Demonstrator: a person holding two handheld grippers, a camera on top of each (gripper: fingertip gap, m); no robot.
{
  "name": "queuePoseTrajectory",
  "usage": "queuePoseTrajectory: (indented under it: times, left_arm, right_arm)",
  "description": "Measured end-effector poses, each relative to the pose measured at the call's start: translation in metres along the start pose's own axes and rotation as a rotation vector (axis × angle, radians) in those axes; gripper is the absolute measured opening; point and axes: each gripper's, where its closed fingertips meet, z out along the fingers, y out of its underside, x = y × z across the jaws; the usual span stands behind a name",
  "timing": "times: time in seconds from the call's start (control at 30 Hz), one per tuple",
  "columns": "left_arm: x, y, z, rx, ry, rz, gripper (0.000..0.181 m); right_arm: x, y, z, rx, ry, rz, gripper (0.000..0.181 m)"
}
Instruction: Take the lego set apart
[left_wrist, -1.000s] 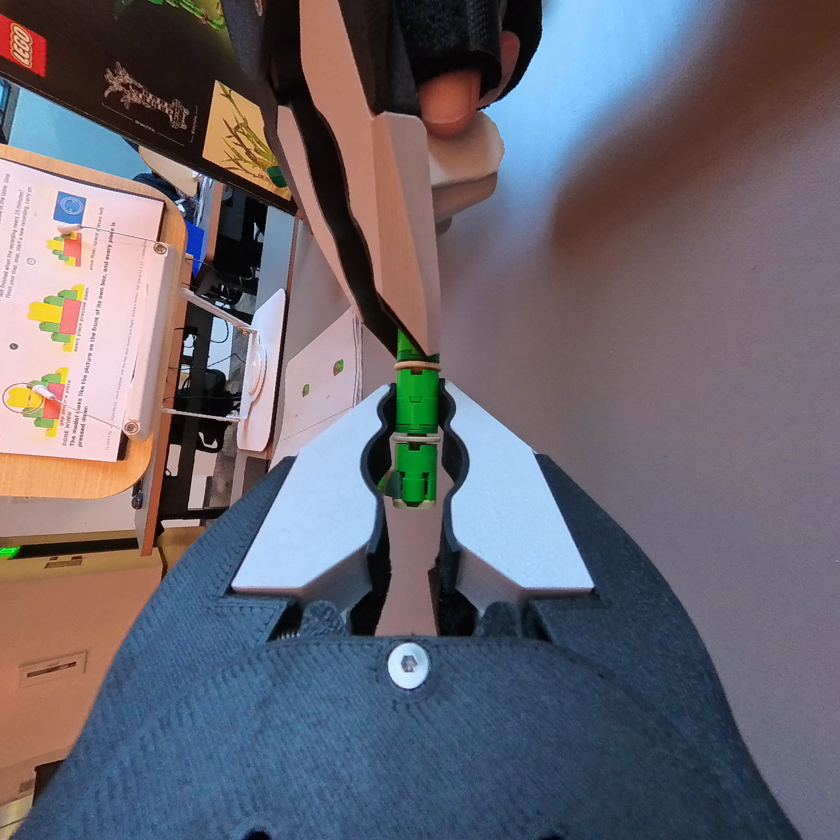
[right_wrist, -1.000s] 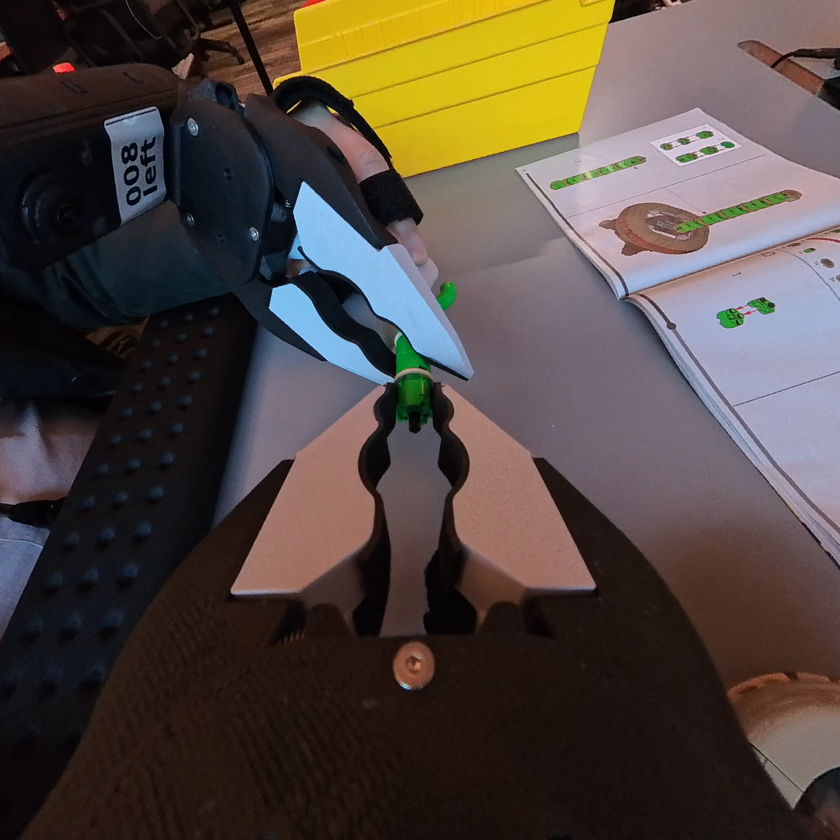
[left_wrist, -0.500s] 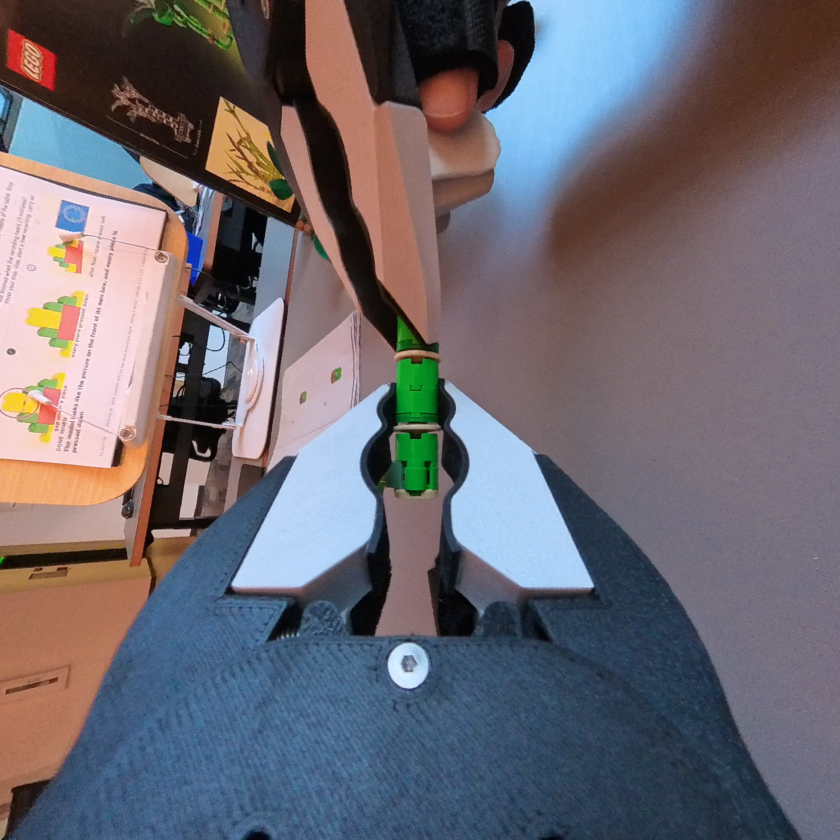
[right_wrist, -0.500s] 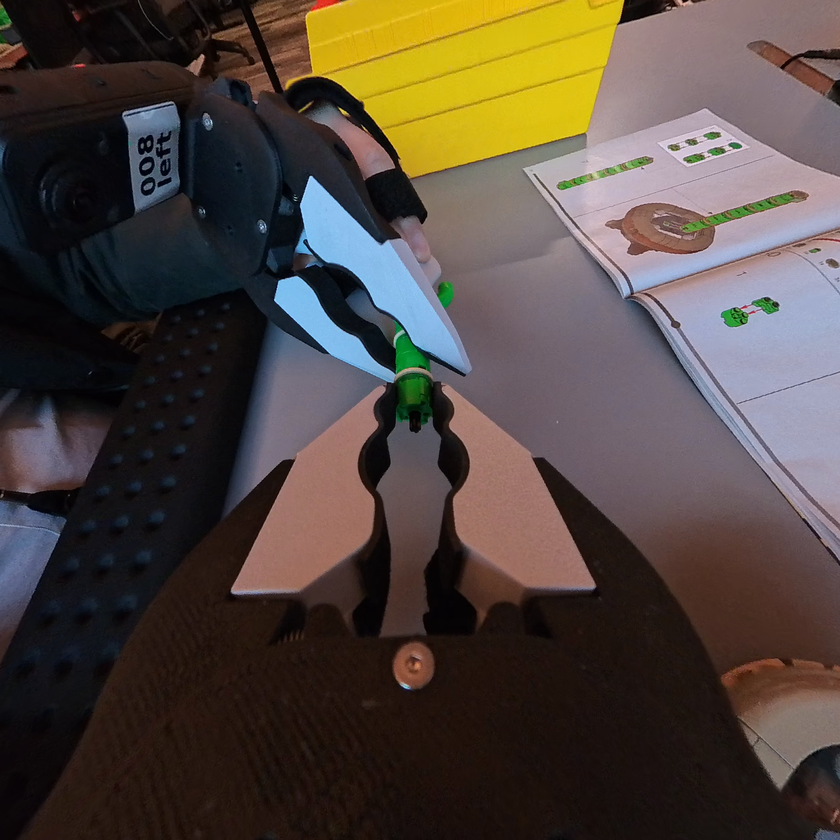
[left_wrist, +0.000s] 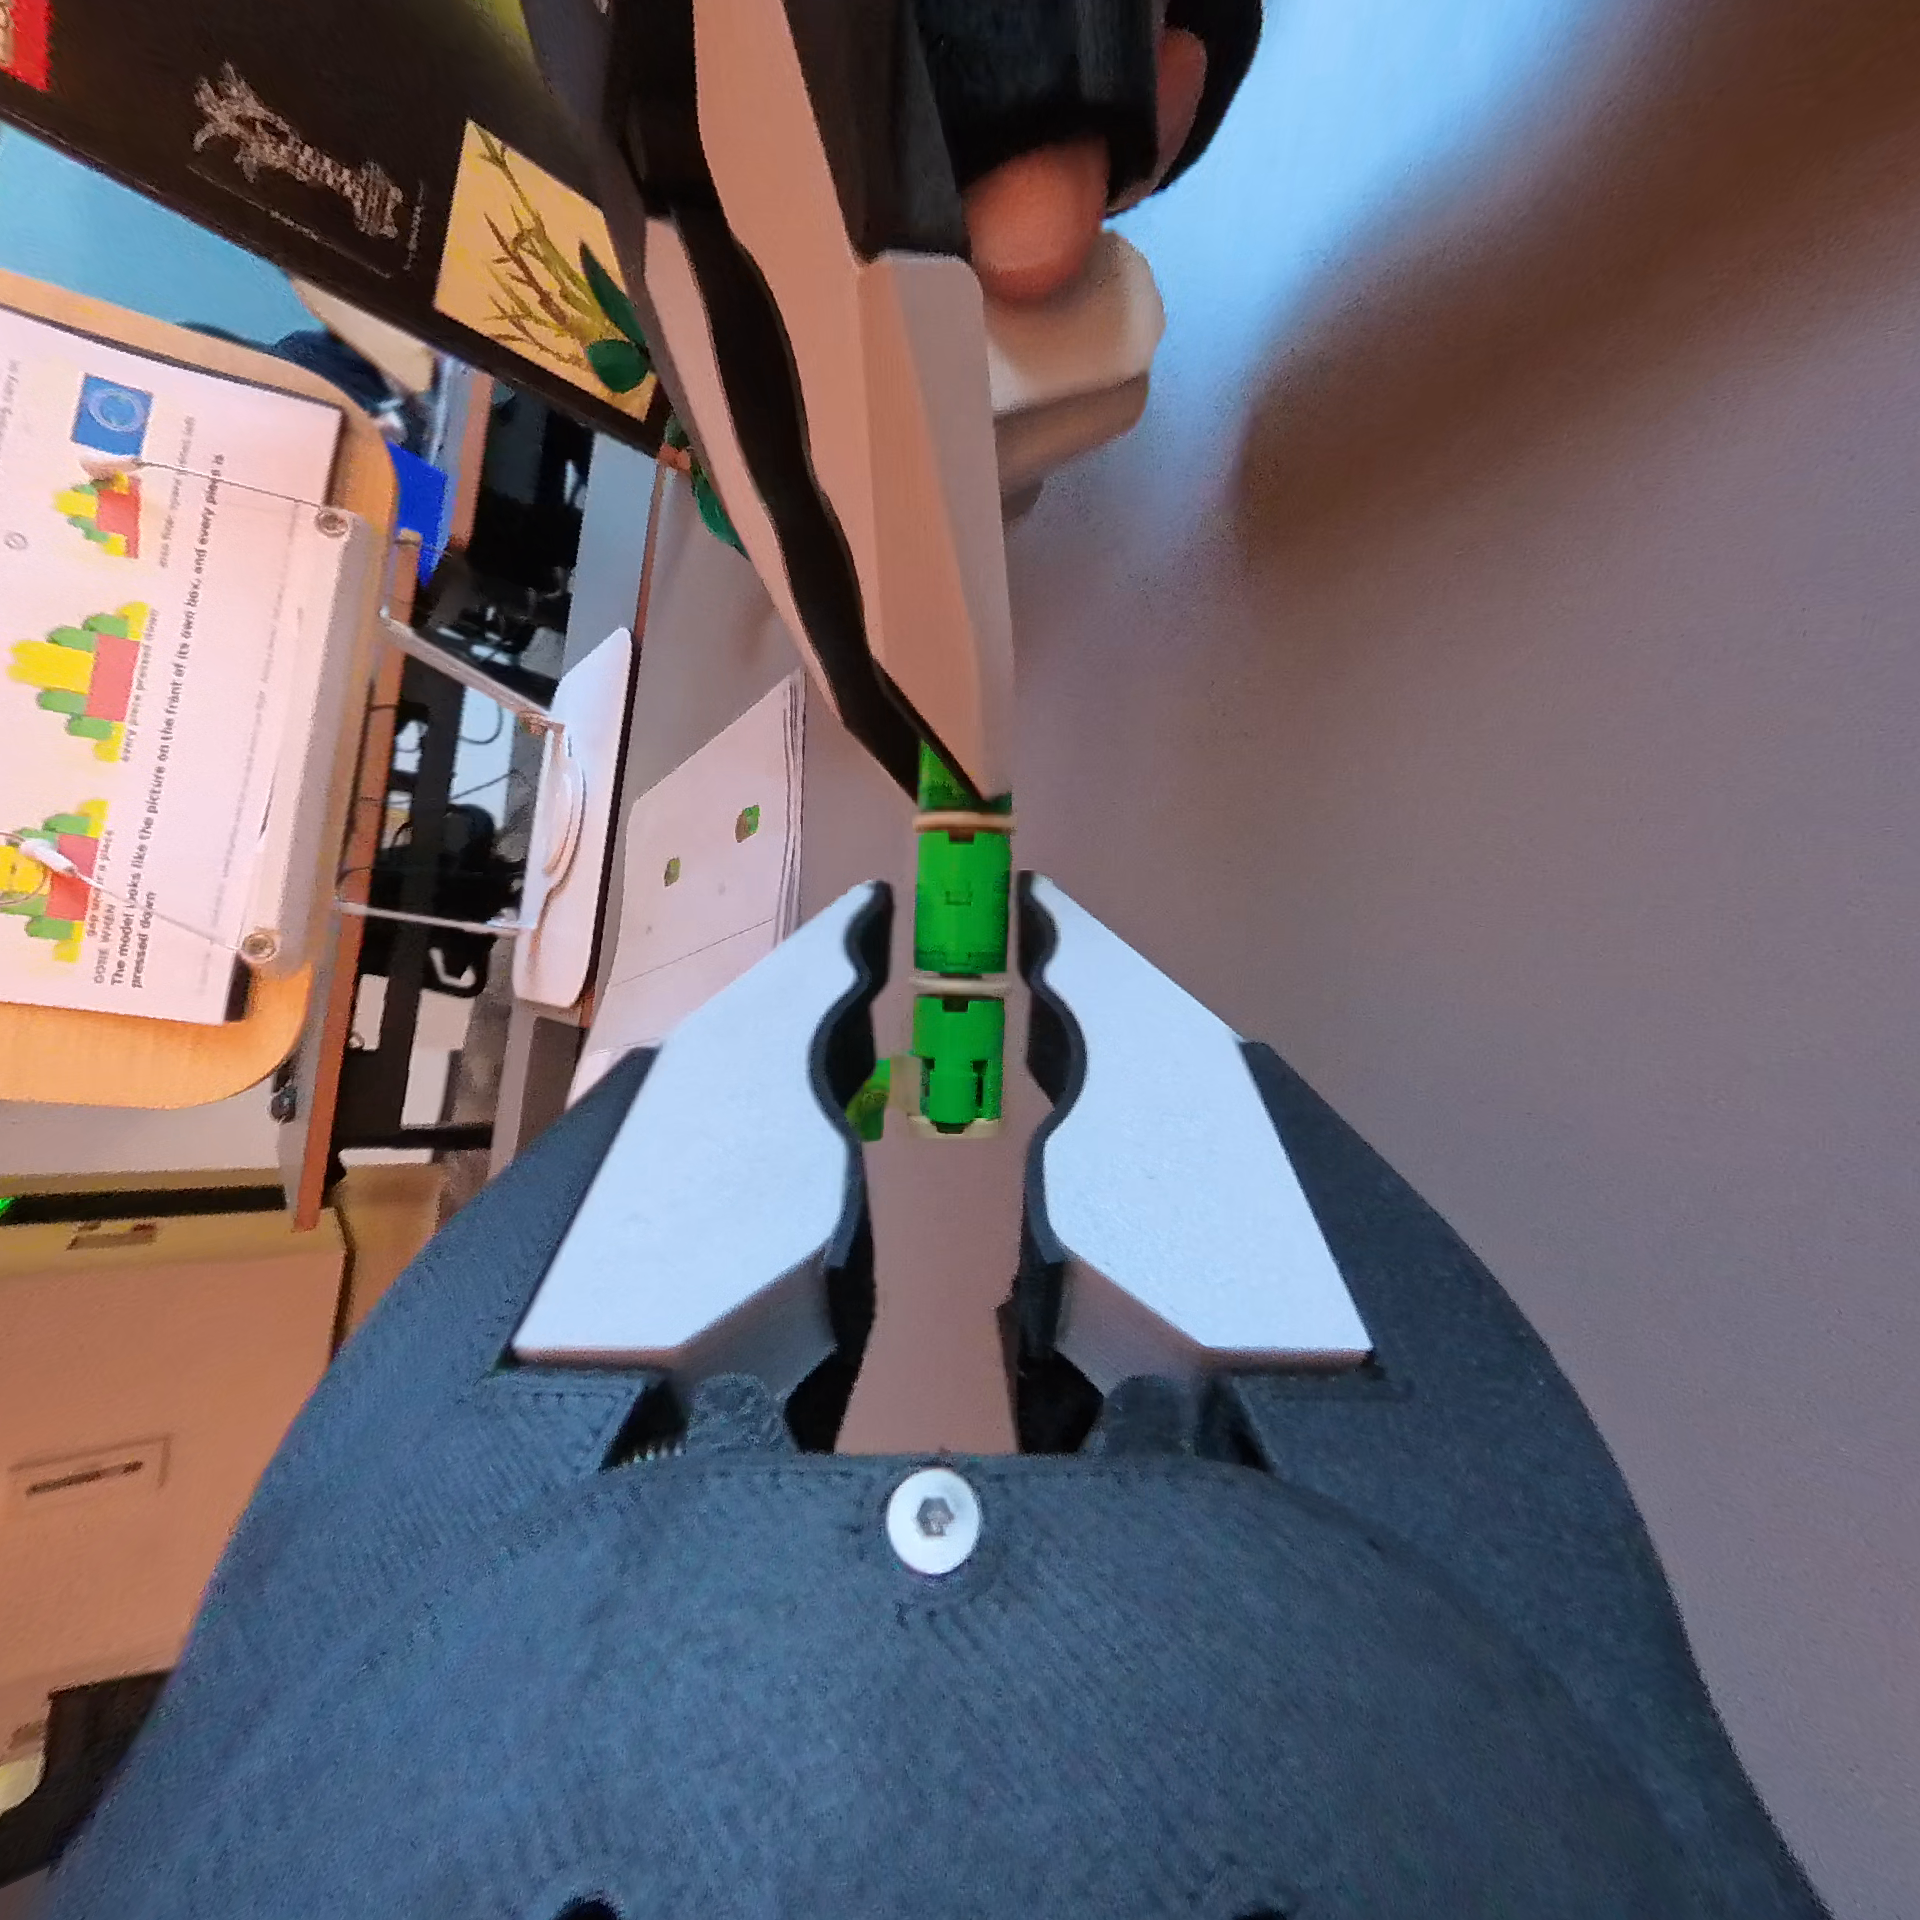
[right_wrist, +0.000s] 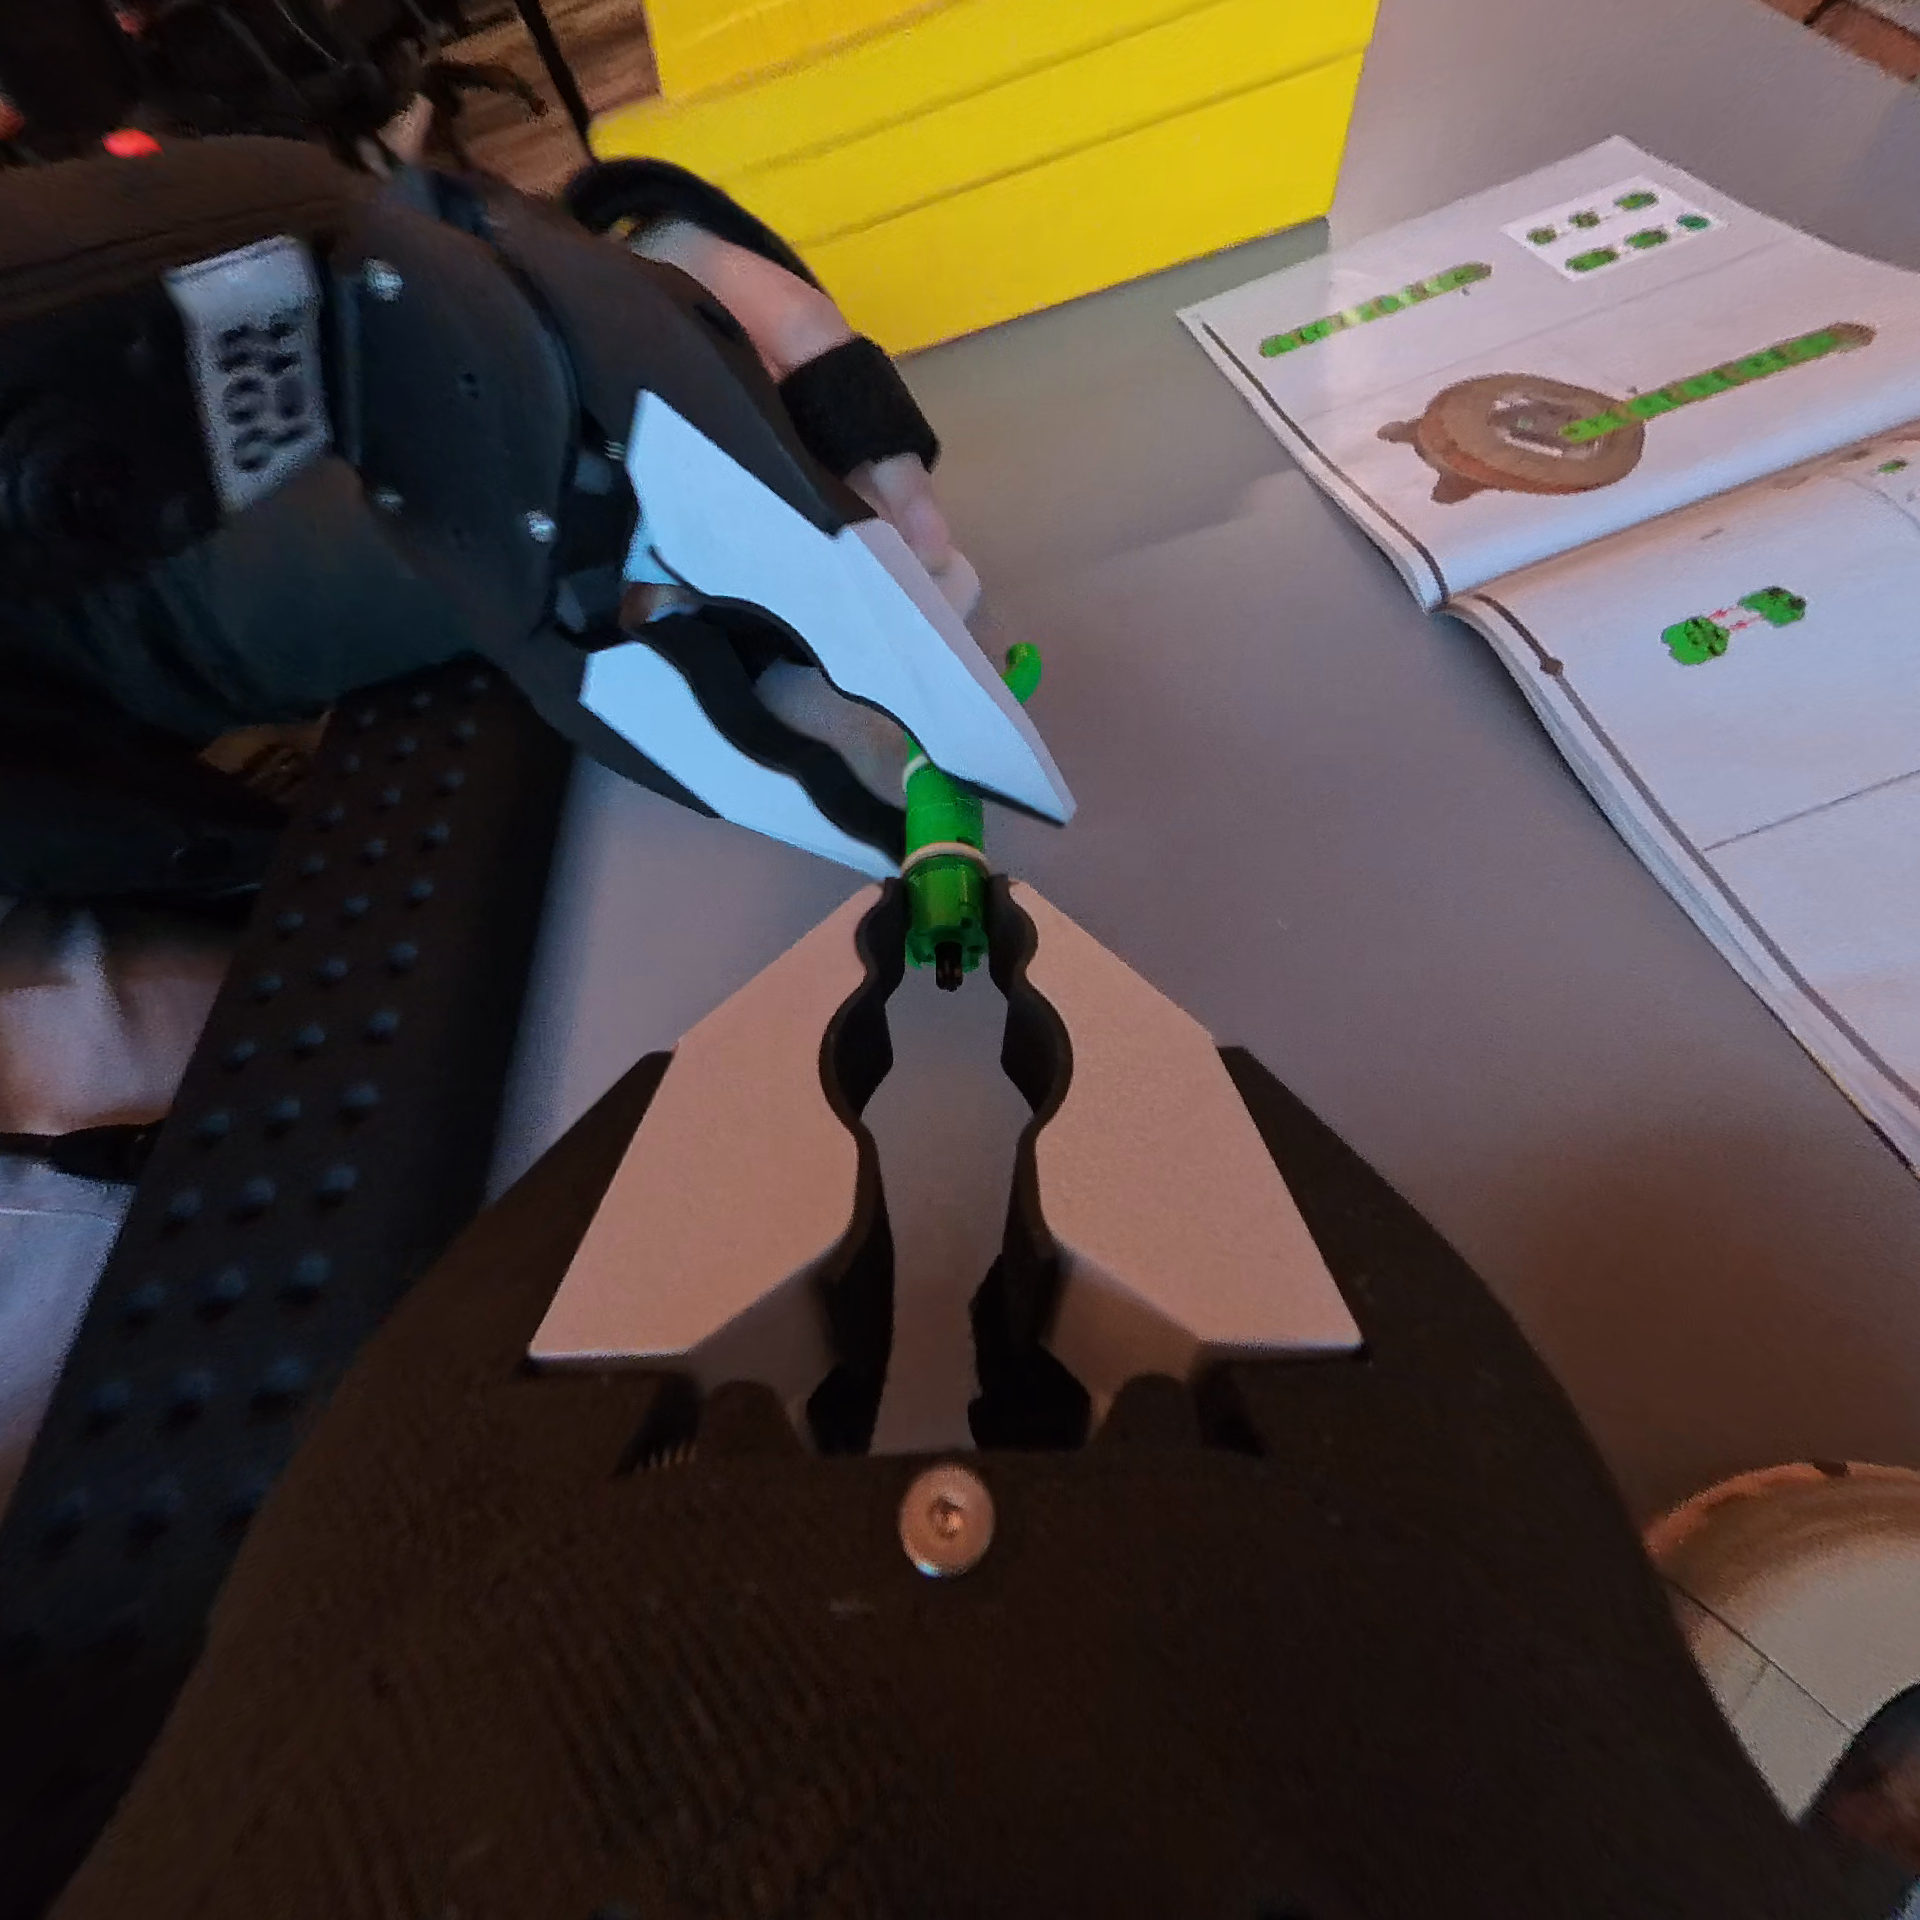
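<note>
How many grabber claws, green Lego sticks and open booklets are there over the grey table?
Grabber claws: 2, the left gripper and the right gripper
Green Lego stick: 1, between the two claws
Open booklet: 1
Total: 4

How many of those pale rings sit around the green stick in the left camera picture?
2. One pale ring lies where the right gripper pinches the green stick; another sits lower. More may be hidden.
</note>
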Motion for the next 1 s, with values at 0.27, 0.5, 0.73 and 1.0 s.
queuePoseTrajectory:
  times: [0.27, 0.5, 0.73, 1.0]
  left_arm:
    - [-0.007, -0.014, 0.002, 0.040, -0.053, -0.030, 0.017]
    - [-0.002, -0.012, 0.005, 0.011, -0.055, 0.048, 0.017]
    - [-0.004, -0.019, 0.001, 0.048, -0.056, 0.056, 0.017]
    - [-0.005, -0.022, -0.001, 0.064, -0.060, 0.066, 0.017]
  right_arm:
    - [0.003, -0.009, 0.000, 0.035, 0.027, 0.010, 0.015]
    - [0.002, -0.004, 0.003, 0.008, 0.014, 0.015, 0.015]
    - [-0.004, -0.006, -0.004, 0.030, -0.037, 0.032, 0.015]
    - [-0.006, -0.006, -0.007, 0.033, -0.059, 0.029, 0.015]
